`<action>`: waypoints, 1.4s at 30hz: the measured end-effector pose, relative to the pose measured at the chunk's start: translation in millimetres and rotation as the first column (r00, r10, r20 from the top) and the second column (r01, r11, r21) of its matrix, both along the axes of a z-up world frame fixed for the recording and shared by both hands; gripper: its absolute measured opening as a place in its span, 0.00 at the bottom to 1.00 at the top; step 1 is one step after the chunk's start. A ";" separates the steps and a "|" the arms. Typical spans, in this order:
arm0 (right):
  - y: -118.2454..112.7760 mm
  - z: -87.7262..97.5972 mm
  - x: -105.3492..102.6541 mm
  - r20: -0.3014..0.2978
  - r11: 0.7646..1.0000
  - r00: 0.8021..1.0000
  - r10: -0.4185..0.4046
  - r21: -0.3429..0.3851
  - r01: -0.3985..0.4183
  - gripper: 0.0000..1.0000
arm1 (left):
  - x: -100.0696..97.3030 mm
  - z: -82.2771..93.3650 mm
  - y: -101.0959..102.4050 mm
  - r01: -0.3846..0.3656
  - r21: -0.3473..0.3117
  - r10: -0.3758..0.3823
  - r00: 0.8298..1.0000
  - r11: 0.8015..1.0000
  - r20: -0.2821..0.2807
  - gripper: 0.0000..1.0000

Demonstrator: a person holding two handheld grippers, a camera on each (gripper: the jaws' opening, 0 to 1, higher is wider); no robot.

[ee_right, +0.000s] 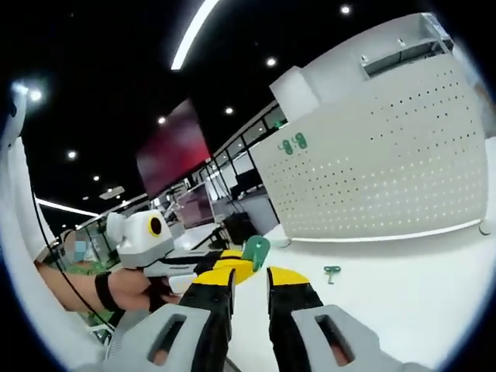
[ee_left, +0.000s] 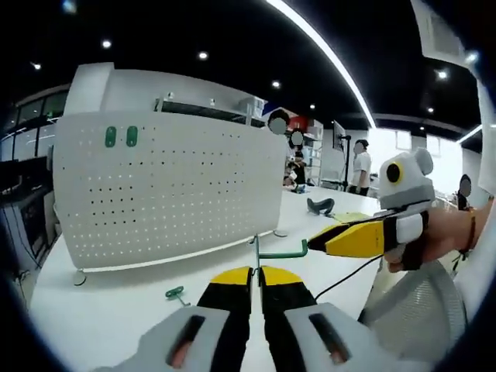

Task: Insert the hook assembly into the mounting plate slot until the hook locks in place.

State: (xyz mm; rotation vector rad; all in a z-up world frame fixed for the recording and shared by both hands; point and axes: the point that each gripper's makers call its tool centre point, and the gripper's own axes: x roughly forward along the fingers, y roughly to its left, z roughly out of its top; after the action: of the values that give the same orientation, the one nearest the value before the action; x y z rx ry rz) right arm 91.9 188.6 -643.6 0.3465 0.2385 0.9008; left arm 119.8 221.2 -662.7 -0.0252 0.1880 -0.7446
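Note:
A green hook with a thin upright stem and a sideways arm hangs over the white table. My left gripper is shut on the stem. My right gripper comes in from the right and meets the arm's far end. In the right gripper view a flat green mounting plate sits at the tips of my right gripper, whose jaws stand narrowly apart around it. My left gripper reaches that plate from the left. How hook and plate join is hidden.
A white pegboard stands upright on the table behind the grippers, with two green pieces mounted near its top. A loose green hook lies on the table. People stand far back. A mesh chair is at the right.

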 end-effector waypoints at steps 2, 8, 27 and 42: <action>1.0 -0.6 0.3 0.002 1.000 1.000 0.004 -0.008 -0.004 0.15 | -0.8 3.2 -4.0 0.004 -0.013 -0.004 1.000 1.000 0.012 0.04; -3.2 4.3 7.8 -0.007 1.000 1.000 -0.002 0.020 0.002 0.13 | -2.1 8.7 -12.5 0.016 -0.020 -0.015 0.999 1.000 0.045 0.04; -9.6 -0.8 16.0 -0.115 0.993 0.993 -0.018 0.112 0.031 0.02 | -3.1 12.7 -33.9 0.030 -0.015 -0.028 0.993 0.999 0.111 0.04; -2.1 3.4 14.4 -0.171 0.990 0.984 -0.049 0.122 0.070 0.01 | -4.7 16.8 -24.3 0.008 -0.024 -0.005 0.992 1.000 0.123 0.05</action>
State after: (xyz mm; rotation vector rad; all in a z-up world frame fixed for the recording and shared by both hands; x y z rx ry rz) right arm 106.3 186.6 -640.2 0.5464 0.3248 0.8303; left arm 115.0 196.9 -645.9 -0.0016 0.0611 -0.7521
